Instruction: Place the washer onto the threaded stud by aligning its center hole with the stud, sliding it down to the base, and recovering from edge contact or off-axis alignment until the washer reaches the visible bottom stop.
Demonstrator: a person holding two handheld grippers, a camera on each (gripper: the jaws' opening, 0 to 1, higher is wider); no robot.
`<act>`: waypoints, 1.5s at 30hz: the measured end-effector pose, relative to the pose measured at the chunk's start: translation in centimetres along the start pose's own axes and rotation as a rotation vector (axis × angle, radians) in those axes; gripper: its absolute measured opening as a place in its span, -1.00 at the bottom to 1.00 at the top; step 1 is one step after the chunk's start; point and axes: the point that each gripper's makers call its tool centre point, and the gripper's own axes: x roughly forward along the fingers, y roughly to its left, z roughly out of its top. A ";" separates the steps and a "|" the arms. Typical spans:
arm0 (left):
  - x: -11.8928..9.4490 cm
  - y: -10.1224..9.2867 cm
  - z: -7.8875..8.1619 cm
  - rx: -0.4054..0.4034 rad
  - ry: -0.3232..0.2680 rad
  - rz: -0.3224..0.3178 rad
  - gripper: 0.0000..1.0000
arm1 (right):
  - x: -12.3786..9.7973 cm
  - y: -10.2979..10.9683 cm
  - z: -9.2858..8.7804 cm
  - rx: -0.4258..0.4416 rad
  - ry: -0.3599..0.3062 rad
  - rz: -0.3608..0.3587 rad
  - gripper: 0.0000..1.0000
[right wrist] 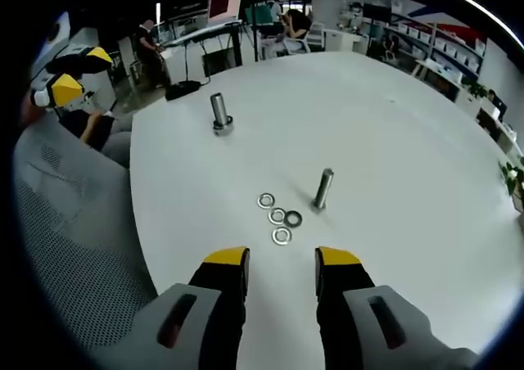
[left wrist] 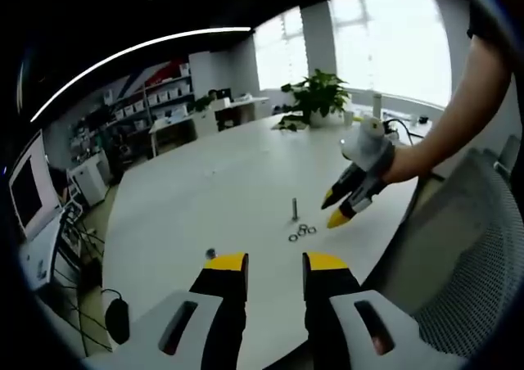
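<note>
On the white desk [right wrist: 393, 141], four washers [right wrist: 278, 216] lie just left of the upright stud [right wrist: 322, 189]; right hand-held gripper [right wrist: 282, 259] wide, empty, near. Pinch one washer's rim, keeping hole clear

Washers [right wrist: 279, 216]: four, loose in a cluster on the worktop [right wrist: 393, 141]. In the left gripper view the same cluster [left wrist: 301, 232] is too small to count.
Studs: two upright, one [right wrist: 322, 189] just beside the washers, one [right wrist: 219, 112] well apart.
Grippers: two, right [right wrist: 282, 262] and left [left wrist: 274, 265].
Potted plant [left wrist: 318, 97]: one.
Mesh chair [right wrist: 74, 223]: one.
</note>
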 end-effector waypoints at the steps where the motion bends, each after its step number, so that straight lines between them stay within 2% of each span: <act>1: 0.0 0.1 -0.1 -0.012 0.003 -0.004 -0.52 | 0.6 -0.1 0.1 0.006 0.000 0.004 -0.34; 5: -0.3 1.0 -0.2 -0.072 -0.005 0.011 -0.52 | 1.6 -0.2 0.0 0.037 0.004 0.027 -0.40; 8: -0.2 1.1 -0.5 -0.080 0.007 0.015 -0.52 | 2.2 -0.1 -0.3 0.006 0.032 0.036 -0.47; 13: -0.1 0.5 -0.6 -0.033 0.019 0.013 -0.52 | 2.9 0.0 -1.1 -0.028 0.073 0.048 -0.48; 17: -0.1 0.4 -0.6 -0.022 0.020 0.008 -0.52 | 3.3 0.2 -0.6 -0.037 0.058 0.068 -0.48; 19: 0.0 0.5 -0.8 -0.014 0.029 0.016 -0.52 | 3.5 0.0 -0.5 -0.072 0.056 0.072 -0.48; 26: 0.2 0.5 -1.1 0.005 0.053 0.021 -0.53 | 3.8 -0.1 -0.5 -0.072 0.080 0.072 -0.48; 31: 0.2 0.6 -1.2 0.022 0.060 0.027 -0.53 | 3.7 -0.2 -0.8 -0.152 0.112 0.071 -0.55; 34: 0.2 0.6 -1.4 0.018 0.067 0.028 -0.53 | 3.6 -0.1 -0.8 -0.157 0.121 0.079 -0.60; 36: 0.3 0.6 -1.7 0.016 0.079 0.025 -0.53 | 3.6 -0.1 -0.9 -0.177 0.133 0.088 -0.70; 38: 0.3 0.5 -1.6 0.021 0.078 0.024 -0.54 | 3.4 0.1 -0.9 -0.181 0.139 0.097 -0.69; 43: -0.1 1.3 -1.0 0.017 0.046 0.064 -0.56 | 3.3 0.1 -1.3 -0.245 0.214 0.136 -0.69; 45: 0.0 1.4 -1.3 0.001 0.060 0.062 -0.56 | 3.3 0.1 -1.3 -0.274 0.247 0.152 -0.69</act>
